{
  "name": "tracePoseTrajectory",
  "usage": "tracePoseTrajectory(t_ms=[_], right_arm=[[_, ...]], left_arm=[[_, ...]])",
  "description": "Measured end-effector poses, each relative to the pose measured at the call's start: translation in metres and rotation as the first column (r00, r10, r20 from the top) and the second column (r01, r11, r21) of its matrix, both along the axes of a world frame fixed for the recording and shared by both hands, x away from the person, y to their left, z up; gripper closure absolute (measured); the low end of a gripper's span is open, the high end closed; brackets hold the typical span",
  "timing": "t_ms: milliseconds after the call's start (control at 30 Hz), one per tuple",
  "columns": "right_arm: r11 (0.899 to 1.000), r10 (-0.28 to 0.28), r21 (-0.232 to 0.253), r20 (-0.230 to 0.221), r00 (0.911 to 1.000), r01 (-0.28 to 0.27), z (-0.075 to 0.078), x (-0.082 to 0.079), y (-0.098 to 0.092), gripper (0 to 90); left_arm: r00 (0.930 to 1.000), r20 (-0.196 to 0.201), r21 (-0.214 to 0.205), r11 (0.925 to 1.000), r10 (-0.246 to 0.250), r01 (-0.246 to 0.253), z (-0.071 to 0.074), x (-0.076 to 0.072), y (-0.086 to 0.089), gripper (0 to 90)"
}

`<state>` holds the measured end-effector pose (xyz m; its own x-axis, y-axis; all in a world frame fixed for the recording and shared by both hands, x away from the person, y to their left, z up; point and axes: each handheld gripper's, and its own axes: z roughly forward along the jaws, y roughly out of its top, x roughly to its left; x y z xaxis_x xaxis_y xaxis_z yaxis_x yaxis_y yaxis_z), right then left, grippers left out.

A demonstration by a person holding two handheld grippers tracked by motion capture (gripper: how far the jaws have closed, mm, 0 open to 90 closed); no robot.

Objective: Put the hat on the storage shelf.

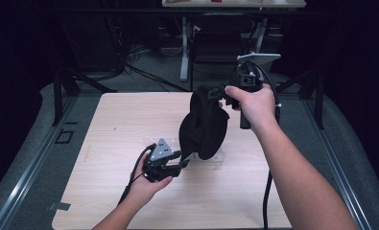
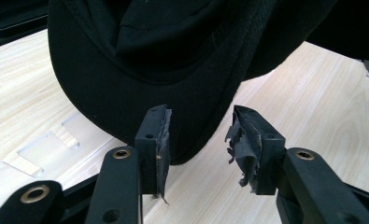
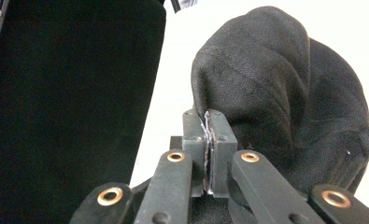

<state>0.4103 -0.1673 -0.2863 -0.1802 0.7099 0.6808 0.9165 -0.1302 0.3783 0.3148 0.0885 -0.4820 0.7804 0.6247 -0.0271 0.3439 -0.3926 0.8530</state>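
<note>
Two grippers share a black cap from above: the right gripper holds it hanging over the wooden table, the left gripper parted just below its brim. Left gripper view shows the brim's edge just beyond the spread pads, untouched, so the step looks like a second grasp needing closure. Right gripper view shows jaws clamped together on fabric beside the crown.

Lab or recording studio: pale wooden table on grey carpeted floor, black curtains around it, loose cables and a desk frame behind.
</note>
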Motion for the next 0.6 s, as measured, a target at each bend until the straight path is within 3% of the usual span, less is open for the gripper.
tracePoseTrajectory(t_ms=[167,333,433,600], right_arm=[[1.000,0.002,-0.001,0.003,1.0000,-0.002,0.000,0.000,0.001,88.2],[1.000,0.002,0.003,0.003,1.0000,-0.002,0.000,-0.001,0.002,88.2],[1.000,0.008,0.007,-0.003,1.0000,-0.008,0.001,-0.001,0.002,88.2],[1.000,0.023,0.012,0.004,0.9997,-0.023,0.002,-0.003,0.005,88.3]], left_arm=[[1.0000,0.007,0.003,1.0000,-0.005,0.005,0.004,0.000,-0.005,63.8],[0.9999,0.012,0.070,0.9975,0.009,-0.010,0.007,-0.002,-0.010,77.4],[0.9995,0.032,0.091,0.9958,-0.001,-0.002,0.007,-0.003,-0.011,79.3],[0.9985,0.054,0.092,0.9958,-0.004,-0.001,0.006,-0.004,-0.008,81.2]])
